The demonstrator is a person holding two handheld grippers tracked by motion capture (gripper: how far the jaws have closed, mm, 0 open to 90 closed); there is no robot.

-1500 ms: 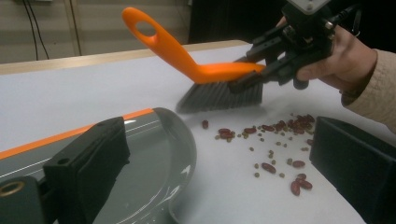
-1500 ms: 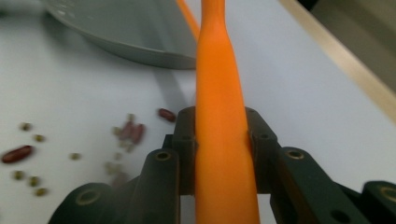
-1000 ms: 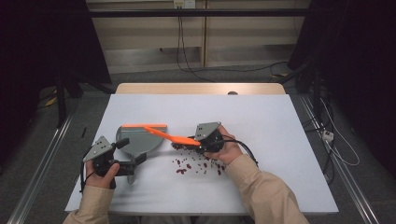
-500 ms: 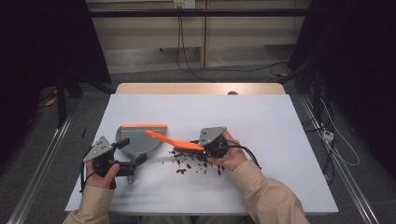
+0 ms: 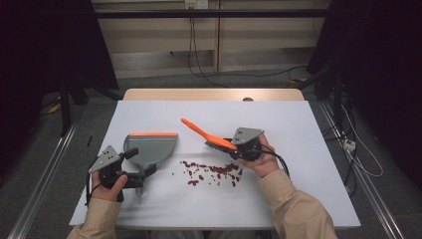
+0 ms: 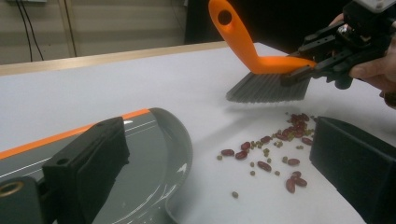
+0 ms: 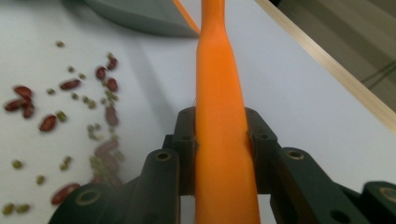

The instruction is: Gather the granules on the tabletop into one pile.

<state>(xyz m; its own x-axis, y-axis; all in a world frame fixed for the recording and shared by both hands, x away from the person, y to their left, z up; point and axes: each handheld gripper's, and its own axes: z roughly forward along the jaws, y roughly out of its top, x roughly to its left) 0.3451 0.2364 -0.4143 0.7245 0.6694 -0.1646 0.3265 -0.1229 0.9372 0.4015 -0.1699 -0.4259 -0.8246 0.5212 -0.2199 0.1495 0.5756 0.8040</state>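
Right gripper view: brush (image 7: 219,116) handle runs off the top and bottom edges; bristles hidden beneath it. Beans (image 7: 100,154) at lower left blurred. Left gripper view: dustpan (image 6: 154,154) cut off at the left and bottom edges.

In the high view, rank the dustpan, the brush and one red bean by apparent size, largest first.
1. dustpan, widest grey body
2. brush: comparable in length, much slimmer
3. red bean, tiny by comparison
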